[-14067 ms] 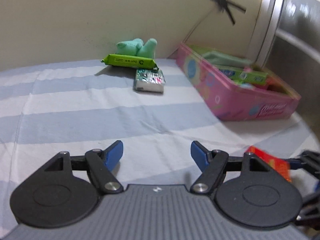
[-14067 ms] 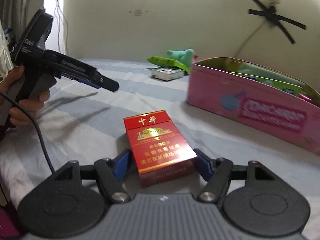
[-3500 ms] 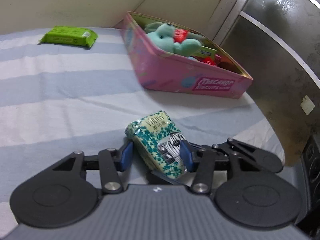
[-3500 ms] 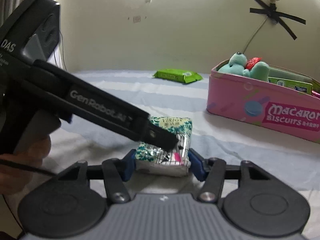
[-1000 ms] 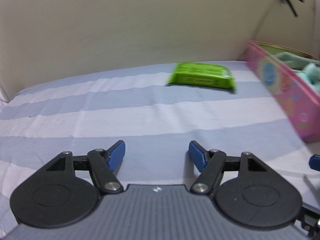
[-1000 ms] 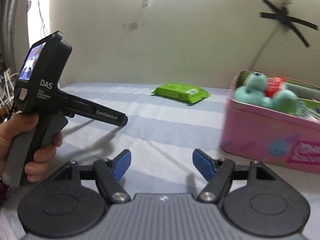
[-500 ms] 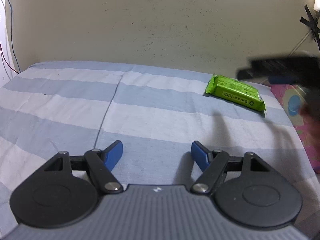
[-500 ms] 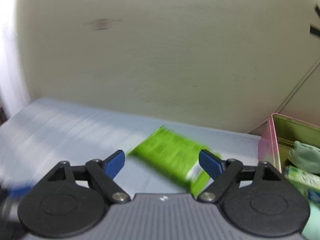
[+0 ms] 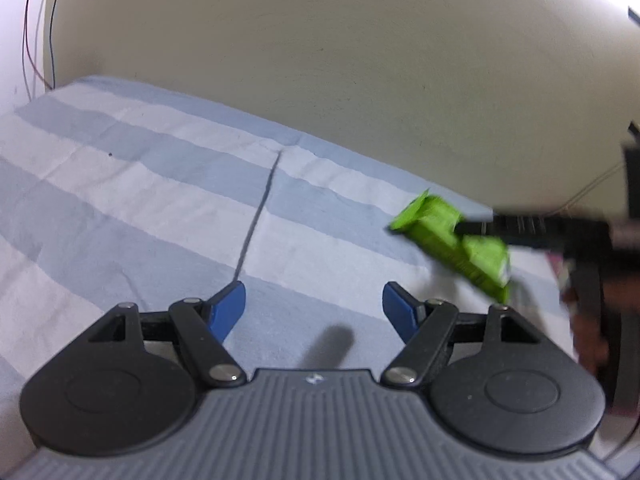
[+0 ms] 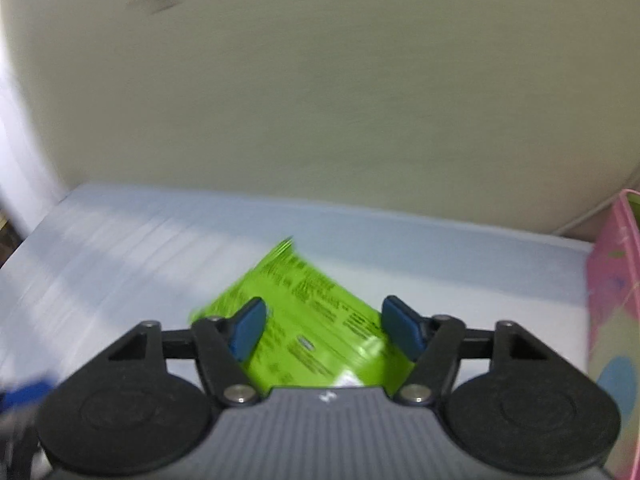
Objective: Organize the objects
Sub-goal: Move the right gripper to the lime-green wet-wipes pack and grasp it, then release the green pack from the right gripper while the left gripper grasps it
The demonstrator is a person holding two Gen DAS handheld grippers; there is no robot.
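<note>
A green wipes packet [image 10: 308,320] sits between the blue fingers of my right gripper [image 10: 324,330], whose jaws stand close on either side of it. In the left wrist view the packet [image 9: 452,248] is tilted, one end raised off the striped sheet, with the right gripper's black finger [image 9: 520,226] across it. My left gripper [image 9: 314,312] is open and empty, low over the sheet, left of the packet. The pink tin [image 10: 616,320] shows at the right edge of the right wrist view.
The blue and white striped sheet [image 9: 140,200] covers the surface up to a cream wall [image 9: 320,60]. A person's hand [image 9: 592,312] holds the right gripper at the right edge. Wires hang at the far left.
The right gripper has moved onto the green packet and its jaws have narrowed around it. The packet now tilts up off the sheet. The left gripper has swung a little leftward, still open.
</note>
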